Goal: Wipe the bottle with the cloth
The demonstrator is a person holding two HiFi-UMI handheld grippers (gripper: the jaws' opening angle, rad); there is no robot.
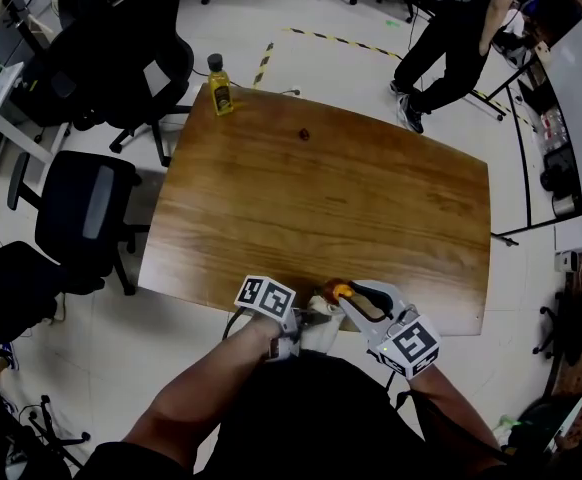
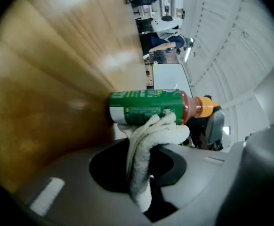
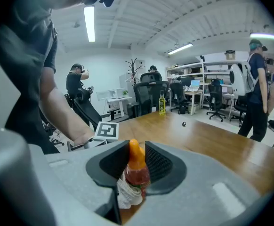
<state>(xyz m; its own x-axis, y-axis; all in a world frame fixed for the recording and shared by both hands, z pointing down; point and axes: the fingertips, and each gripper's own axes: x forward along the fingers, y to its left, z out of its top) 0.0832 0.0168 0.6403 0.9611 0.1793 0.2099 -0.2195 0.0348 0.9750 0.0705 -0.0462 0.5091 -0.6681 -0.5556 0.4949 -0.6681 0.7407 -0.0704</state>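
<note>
Where the cloth (image 2: 152, 134) drapes the bottle (image 2: 146, 105), its label is hidden.

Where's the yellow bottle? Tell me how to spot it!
Find the big brown wooden table. At its far left corner, near the black office chair, stands a small yellow bottle with a black cap. It stands alone; the green-labelled bottle with an orange cap is at the near edge, touched by a white cloth.

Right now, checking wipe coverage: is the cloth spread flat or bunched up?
Bunched: the cloth hangs wadded from the left gripper, its folded end pressed on the bottle.
</note>
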